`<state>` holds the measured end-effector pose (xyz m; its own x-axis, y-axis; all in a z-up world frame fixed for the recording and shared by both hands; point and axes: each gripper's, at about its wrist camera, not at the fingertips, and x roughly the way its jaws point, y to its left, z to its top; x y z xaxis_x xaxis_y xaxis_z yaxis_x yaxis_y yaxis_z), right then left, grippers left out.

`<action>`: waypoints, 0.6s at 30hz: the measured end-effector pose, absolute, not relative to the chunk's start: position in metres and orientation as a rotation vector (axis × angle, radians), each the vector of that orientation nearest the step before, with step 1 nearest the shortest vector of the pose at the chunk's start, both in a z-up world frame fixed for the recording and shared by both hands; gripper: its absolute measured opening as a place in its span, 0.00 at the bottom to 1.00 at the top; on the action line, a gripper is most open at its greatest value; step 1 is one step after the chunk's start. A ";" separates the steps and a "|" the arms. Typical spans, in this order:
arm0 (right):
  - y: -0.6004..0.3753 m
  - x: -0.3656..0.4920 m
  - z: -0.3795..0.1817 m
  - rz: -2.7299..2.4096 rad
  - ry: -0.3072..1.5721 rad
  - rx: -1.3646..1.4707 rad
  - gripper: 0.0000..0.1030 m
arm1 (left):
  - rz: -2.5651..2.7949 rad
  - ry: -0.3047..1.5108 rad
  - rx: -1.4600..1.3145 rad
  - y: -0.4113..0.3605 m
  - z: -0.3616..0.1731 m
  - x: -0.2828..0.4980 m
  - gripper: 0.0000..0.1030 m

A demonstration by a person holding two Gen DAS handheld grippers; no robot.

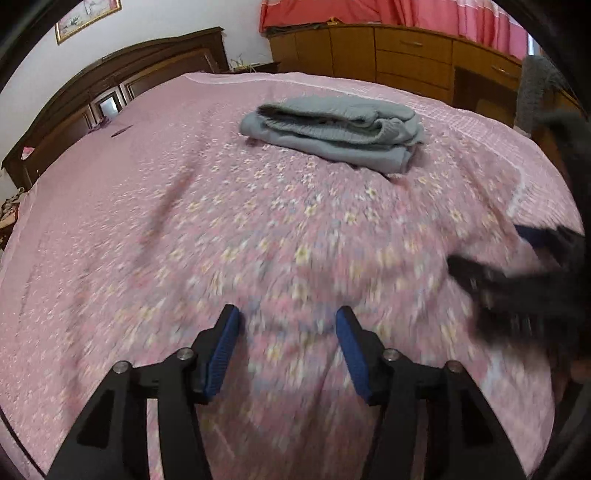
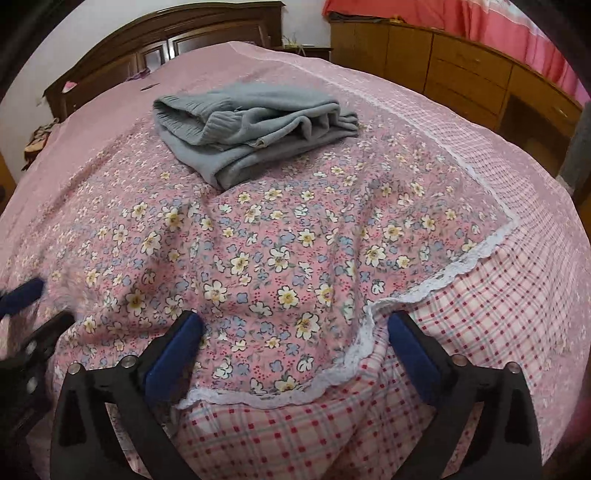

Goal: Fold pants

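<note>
- The left gripper [image 1: 288,325] hangs over the flowered bedspread [image 1: 258,229] with its blue pads [image 1: 221,354] apart and only cloth showing in the gap; it holds nothing.
- Much of the left wrist view is smeared by motion blur, so fine detail of the cover near that gripper cannot be made out.
- The right gripper [image 2: 295,332] stands wide apart, one pad [image 2: 170,354] over the flower print and the other over the checked cloth; nothing is gripped between them.
- A white lace trim [image 2: 454,266] runs between the right gripper's fingers and marks where the flower print meets the pink checked border [image 2: 498,317].
- Each gripper shows at the edge of the other's view: the right one as a dark blur at the right of the left wrist view, the left one at the lower left of the right wrist view.
- Farther up the bed, well apart from both grippers, the grey pants [image 2: 251,125] lie folded into a thick bundle on the bedspread, ribbed waistband and cuff showing at its open end.
- Behind the bed stand a dark wooden headboard [image 1: 122,77] and a light wooden dresser [image 2: 461,70] with drawers.
- A red curtain [image 1: 406,14] hangs above the dresser, and a framed picture [image 1: 86,16] is on the white wall.
</note>
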<state>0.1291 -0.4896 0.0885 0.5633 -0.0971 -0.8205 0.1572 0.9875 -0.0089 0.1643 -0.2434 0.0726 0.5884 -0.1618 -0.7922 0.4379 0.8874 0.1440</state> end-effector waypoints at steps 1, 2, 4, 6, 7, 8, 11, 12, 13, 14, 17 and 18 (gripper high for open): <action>-0.490 0.131 0.088 -0.150 0.956 0.054 1.00 | -0.340 0.875 0.353 -0.251 0.068 0.170 0.62; -0.489 0.131 0.088 -0.153 0.957 0.039 1.00 | -0.324 0.874 0.339 -0.254 0.064 0.173 0.64; -0.487 0.131 0.088 -0.153 0.957 0.031 1.00 | -0.291 0.846 0.307 -0.254 0.055 0.174 0.71; -0.491 0.131 0.087 -0.133 0.948 0.048 1.00 | -0.282 0.825 0.309 -0.255 0.051 0.174 0.73; -0.493 0.132 0.084 -0.128 0.948 0.062 1.00 | -0.281 0.832 0.302 -0.254 0.051 0.174 0.76; -0.495 0.134 0.083 -0.124 0.942 0.065 1.00 | -0.285 0.844 0.287 -0.252 0.051 0.177 0.77; -0.494 0.143 0.079 -0.131 0.953 0.048 1.00 | -0.307 0.873 0.215 -0.242 0.048 0.187 0.82; -0.494 0.145 0.078 -0.139 0.954 0.047 1.00 | -0.305 0.869 0.206 -0.241 0.047 0.188 0.84; -0.493 0.146 0.078 -0.149 0.954 0.046 1.00 | -0.296 0.857 0.212 -0.241 0.046 0.186 0.84; -0.491 0.149 0.077 -0.156 0.952 0.045 1.00 | -0.286 0.846 0.224 -0.242 0.046 0.184 0.84; -0.489 0.152 0.078 -0.184 0.944 0.054 1.00 | -0.228 0.818 0.277 -0.247 0.046 0.180 0.92; -0.485 0.157 0.078 -0.197 0.943 0.059 1.00 | -0.223 0.820 0.272 -0.246 0.045 0.180 0.93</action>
<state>0.1571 -0.4846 0.0776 0.5708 -0.1419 -0.8087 0.1929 0.9806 -0.0358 0.1797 -0.2463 0.0451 0.6623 -0.0906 -0.7438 0.2993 0.9420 0.1518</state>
